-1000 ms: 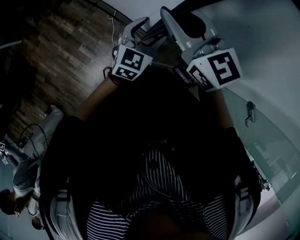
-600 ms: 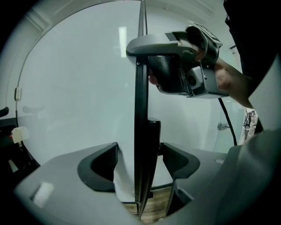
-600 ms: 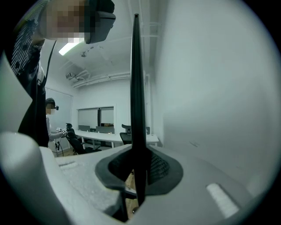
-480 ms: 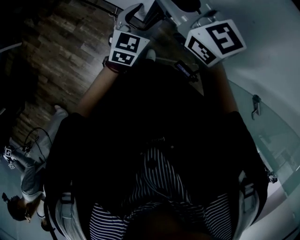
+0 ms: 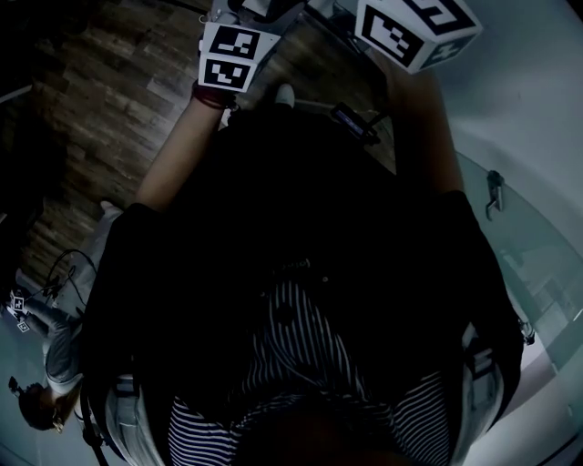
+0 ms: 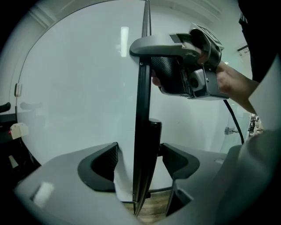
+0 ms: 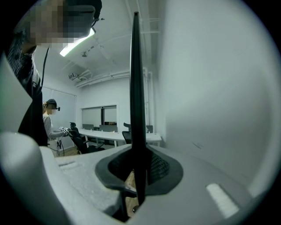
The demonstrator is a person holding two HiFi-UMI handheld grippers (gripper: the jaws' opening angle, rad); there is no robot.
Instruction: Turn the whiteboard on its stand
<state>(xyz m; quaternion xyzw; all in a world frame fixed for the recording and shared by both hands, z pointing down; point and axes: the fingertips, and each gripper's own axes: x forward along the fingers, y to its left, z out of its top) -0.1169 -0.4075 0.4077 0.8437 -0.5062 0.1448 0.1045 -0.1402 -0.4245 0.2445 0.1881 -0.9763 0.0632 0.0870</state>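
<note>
The whiteboard stands edge-on to both gripper cameras. In the left gripper view its dark frame (image 6: 142,88) runs up between the pads of my left gripper (image 6: 140,162). A black post (image 6: 154,136) lies against the right pad, and the white board face meets the left pad. Higher on the same edge, my right gripper (image 6: 141,47) clamps the frame. In the right gripper view the thin frame (image 7: 135,79) is pinched in my right gripper (image 7: 136,169), with the board face (image 7: 210,88) filling the right side. The head view shows only the marker cubes (image 5: 228,56) (image 5: 414,27).
Wooden floor (image 5: 100,100) lies under the stand. A glass wall with a handle (image 5: 492,193) is close on the right. Another person (image 5: 46,364) stands at the lower left. Desks and office chairs (image 7: 109,136) stand in the background beyond the board.
Both marker cubes have slid up to the top edge of the head view, and the grey gripper bodies and board edge seen above them earlier have left the picture.
</note>
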